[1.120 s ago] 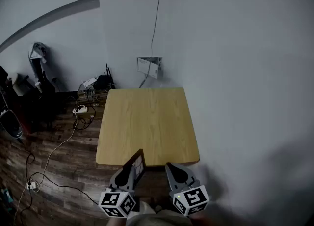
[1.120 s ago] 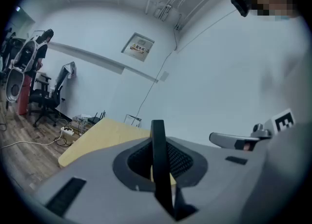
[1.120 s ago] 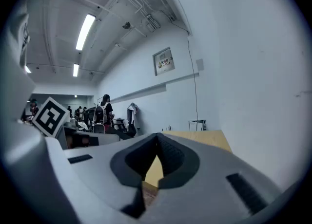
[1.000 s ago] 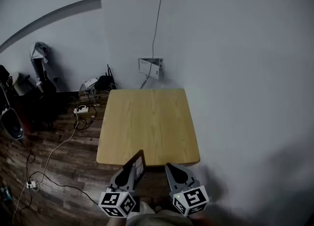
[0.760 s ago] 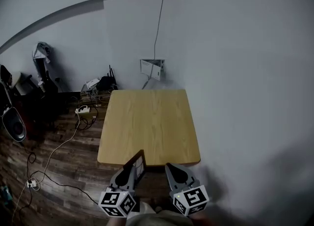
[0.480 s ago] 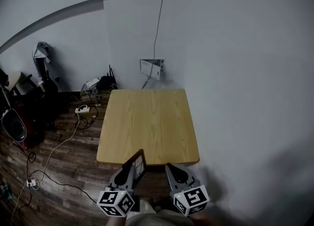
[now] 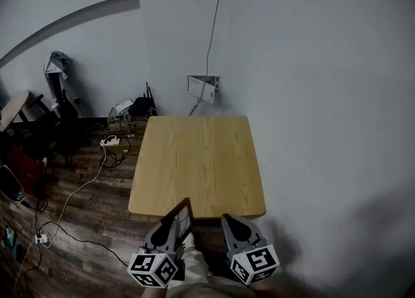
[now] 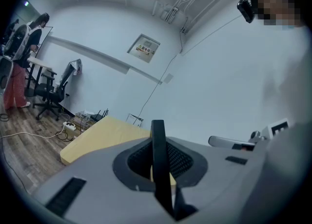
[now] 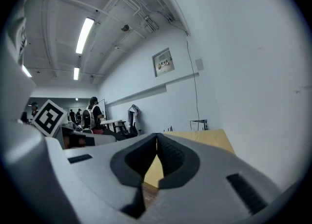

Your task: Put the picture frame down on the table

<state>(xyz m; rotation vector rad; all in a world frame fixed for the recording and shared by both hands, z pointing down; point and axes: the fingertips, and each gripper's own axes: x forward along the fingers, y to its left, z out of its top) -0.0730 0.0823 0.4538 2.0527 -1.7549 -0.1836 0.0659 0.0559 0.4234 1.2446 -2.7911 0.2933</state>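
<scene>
The left gripper [image 7: 167,230] is clamped on the frame [image 8: 158,164], holding it upright by its edge, just short of the table [image 7: 198,160], likely ready to carry it over the top. The right gripper [image 9: 157,157] is closed on nothing, idle alongside.

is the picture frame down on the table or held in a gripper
Held: the left gripper is shut on the picture frame, short of the table.
</scene>
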